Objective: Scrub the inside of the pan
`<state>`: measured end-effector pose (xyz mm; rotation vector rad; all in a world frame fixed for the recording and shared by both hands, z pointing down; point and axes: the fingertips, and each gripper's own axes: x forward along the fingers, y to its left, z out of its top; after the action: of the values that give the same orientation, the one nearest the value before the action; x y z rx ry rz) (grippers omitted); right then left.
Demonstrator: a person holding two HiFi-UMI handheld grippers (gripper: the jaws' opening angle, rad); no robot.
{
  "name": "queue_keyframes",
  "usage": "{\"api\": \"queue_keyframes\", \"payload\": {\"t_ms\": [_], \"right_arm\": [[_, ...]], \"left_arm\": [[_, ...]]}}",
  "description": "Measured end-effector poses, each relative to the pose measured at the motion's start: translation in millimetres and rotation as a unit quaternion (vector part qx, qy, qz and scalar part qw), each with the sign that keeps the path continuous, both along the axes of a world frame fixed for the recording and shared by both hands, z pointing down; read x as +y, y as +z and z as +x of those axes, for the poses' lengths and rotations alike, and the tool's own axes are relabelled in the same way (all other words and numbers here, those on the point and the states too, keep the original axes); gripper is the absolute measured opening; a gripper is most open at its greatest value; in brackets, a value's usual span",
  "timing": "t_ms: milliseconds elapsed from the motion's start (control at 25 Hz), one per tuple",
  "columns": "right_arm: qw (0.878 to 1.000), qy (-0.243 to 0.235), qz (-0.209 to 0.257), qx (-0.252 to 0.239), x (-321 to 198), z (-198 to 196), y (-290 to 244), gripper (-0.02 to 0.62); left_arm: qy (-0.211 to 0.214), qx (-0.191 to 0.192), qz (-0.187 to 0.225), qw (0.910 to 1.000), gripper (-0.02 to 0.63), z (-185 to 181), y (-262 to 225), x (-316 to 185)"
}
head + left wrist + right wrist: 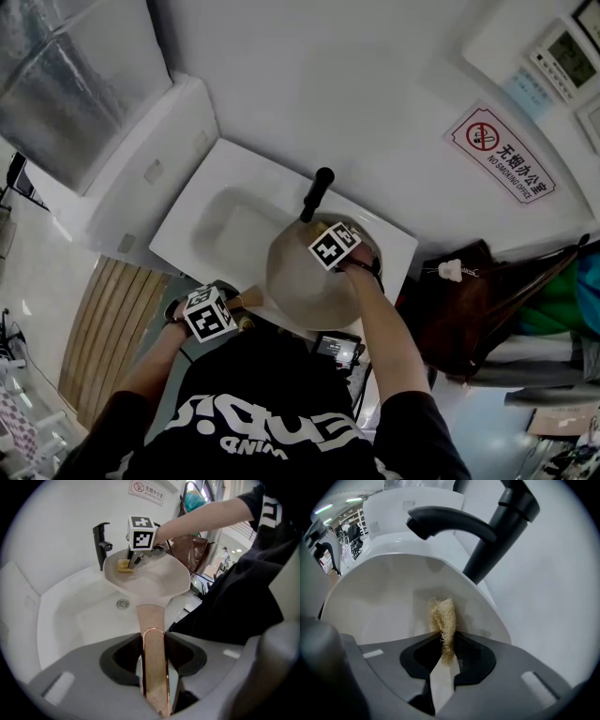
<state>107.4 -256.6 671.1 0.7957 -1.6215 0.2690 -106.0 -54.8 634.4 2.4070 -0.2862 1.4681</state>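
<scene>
Closest to me in the left gripper view, the left hand-held gripper (153,641) has its jaws closed snugly on the pan handle (151,618). That handle is a copper-pink strip running up from bottom centre. It leads to the pan (149,578), pale cream inside, which is held above the white sink (65,620) in the upper middle of the frame. The round drain (123,603) shows just below and left of the pan's near rim.

In the right gripper view, the right hand-held gripper (446,646) fills the bottom of the frame. Its jaws are pinched tight on a loofah scrubber (443,613), a straw-coloured fibrous wad sticking out past the fingertips at centre. The scrubber's tip lies against the pan's inner wall, close under the far rim. Beyond that rim, the black faucet (483,531) arches across the top of the frame from right to left.

From the head view, the pan sits at centre, over the right part of the sink. The right hand-held gripper is above the pan and the left one is at lower left, well apart from it. My operator's black shirt (272,412) fills the bottom of the frame. A red no-smoking sign (502,155) hangs on the white wall at upper right.
</scene>
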Motion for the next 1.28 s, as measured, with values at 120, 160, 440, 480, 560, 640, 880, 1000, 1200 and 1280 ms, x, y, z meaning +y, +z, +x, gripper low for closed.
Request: {"api": "queue_keyframes", "payload": {"t_ms": [120,160,440,480,560,640,880,1000,1200,1280], "right_arm": [[1.0,-0.004,-0.005,0.011,6,10,1,0.077],[1.0,-0.006,-0.008,0.016,8,13,2,0.077],[0.998,-0.019,-0.032,0.051,29,33,7,0.077],[0.997,-0.022,-0.036,0.059,33,35,7,0.077],[0.996,-0.027,-0.045,0.077,40,40,9,0.077],[0.994,-0.03,-0.057,0.092,49,45,10,0.077],[0.984,-0.067,-0.102,0.128,80,54,15,0.077],[0.981,-0.079,-0.128,0.126,100,54,18,0.077],[0.977,-0.089,-0.168,0.098,132,42,23,0.077],[0.975,-0.099,-0.18,0.089,143,35,24,0.077]], "left_arm": [[0.0,0.0,-0.001,1.0,0.156,-1,0,1],[0.0,0.0,-0.001,1.0,0.156,-1,0,0],[0.001,0.001,0.001,1.0,0.156,-1,-1,0],[0.001,0.001,0.002,1.0,0.156,-1,-1,0],[0.003,0.002,0.004,1.0,0.156,-1,-2,-1],[0.005,0.002,0.004,1.0,0.156,-1,-2,-1],[0.006,0.003,0.006,1.0,0.156,-1,-3,-2],[0.007,0.006,0.006,0.9999,0.156,-1,-3,-2],[0.007,0.006,0.007,0.9999,0.156,0,-3,-2],[0.006,0.005,0.006,0.9999,0.156,0,-3,-2]]}}
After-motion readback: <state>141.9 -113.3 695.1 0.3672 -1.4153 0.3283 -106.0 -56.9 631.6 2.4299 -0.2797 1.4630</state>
